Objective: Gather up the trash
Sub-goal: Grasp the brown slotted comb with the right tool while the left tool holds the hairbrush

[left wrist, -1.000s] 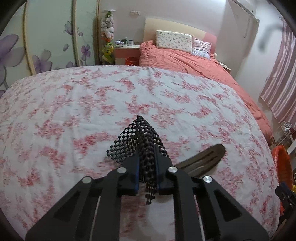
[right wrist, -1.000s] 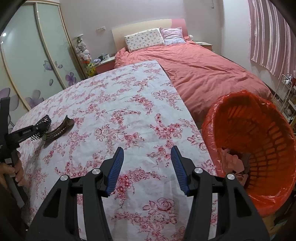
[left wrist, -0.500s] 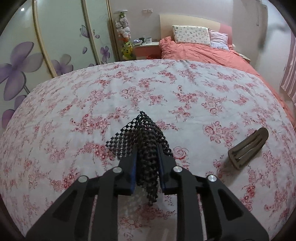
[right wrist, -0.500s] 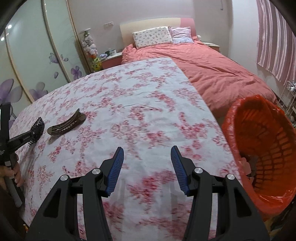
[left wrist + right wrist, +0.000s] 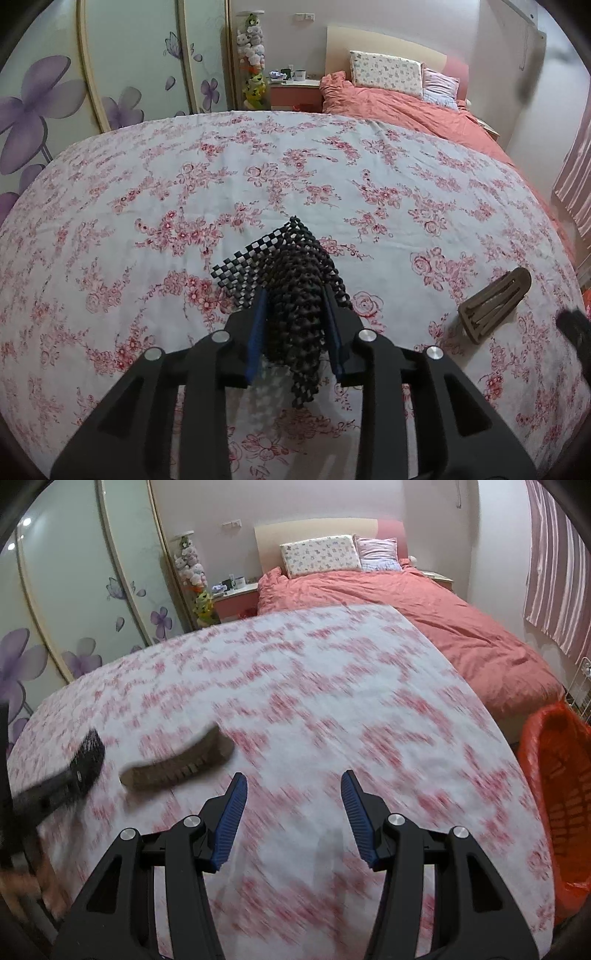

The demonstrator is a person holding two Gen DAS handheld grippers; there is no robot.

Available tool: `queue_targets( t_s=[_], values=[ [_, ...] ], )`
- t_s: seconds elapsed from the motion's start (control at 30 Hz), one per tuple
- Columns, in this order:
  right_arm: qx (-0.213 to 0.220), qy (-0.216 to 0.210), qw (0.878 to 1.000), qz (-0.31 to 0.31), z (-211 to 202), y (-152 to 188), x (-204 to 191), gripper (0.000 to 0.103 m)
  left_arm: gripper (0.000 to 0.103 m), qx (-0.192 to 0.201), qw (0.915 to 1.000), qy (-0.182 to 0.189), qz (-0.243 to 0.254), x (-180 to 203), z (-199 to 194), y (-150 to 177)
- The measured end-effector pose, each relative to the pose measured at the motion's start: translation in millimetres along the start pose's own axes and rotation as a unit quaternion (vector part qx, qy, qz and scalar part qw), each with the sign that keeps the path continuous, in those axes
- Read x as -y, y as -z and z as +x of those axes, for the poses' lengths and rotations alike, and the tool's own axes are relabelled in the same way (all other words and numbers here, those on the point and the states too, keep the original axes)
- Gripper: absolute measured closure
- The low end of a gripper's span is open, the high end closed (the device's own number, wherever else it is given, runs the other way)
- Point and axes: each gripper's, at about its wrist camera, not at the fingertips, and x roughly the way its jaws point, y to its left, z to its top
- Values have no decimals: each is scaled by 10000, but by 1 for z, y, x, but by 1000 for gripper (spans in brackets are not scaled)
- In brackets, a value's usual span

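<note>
A floral-clothed table (image 5: 155, 206) fills the near scene, with an orange bin (image 5: 557, 786) at its right edge and a brown comb-like piece (image 5: 495, 304) – blurred in the right view – lying on the cloth. The left gripper (image 5: 295, 321), its jaws just having been opening, has a crumpled black mesh scrap (image 5: 295, 280) between its pads – seemingly still touching both – above the near cloth. The right gripper (image 5: 291, 812) stands half open, empty.

No readable text, labels, brands or numbers — none on any surface.
</note>
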Motion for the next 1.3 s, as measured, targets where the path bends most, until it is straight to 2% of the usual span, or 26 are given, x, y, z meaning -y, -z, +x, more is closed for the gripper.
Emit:
queue_targets(
  t_s=[0.17, 0.3, 0.4, 0.53, 0.7, 0.8, 0.83, 0.9, 0.97, 1.17, 1.3],
  values=[
    [-38, 135, 9998, 140, 28, -34, -26, 49, 72, -8, 10000, 73, -62, -2, 0, 0],
    [-528, 465, 9974, -178, 61, -47, -42, 49, 72, -9, 9999, 108, -96, -3, 0, 0],
    [-809, 861, 9915, -550, 67, -40, -45, 50, 72, -9, 9999, 128, -113, -4, 0, 0],
    [-1115, 701, 9910, -260, 40, -14, -27, 49, 71, -8, 9998, 169, -143, -5, 0, 0],
    [-731, 603, 9955, 27, 7, 16, -11, 49, 71, -7, 9997, 180, -152, -5, 0, 0],
    [-281, 496, 9973, 452, -11, 27, 2, 41, 71, -6, 9997, 190, -160, -6, -1, 0],
    [-47, 517, 9974, 500, -16, 30, 3, 38, 71, -5, 9997, 195, -165, -5, -1, 0],
    [103, 700, 9970, 321, -16, 30, -1, 37, 71, -3, 9996, 207, -174, -6, -1, 1],
    [115, 816, 9966, 58, -12, 27, -5, 37, 71, -2, 9996, 210, -178, -5, -1, 1],
    [-56, 14, 10000, -48, -7, 18, -22, 37, 71, -2, 9996, 211, -179, -5, -1, 1],
    [-157, -114, 9990, -403, 4, 15, -45, 39, 71, -3, 9996, 205, -174, -5, -1, 1]
  ],
)
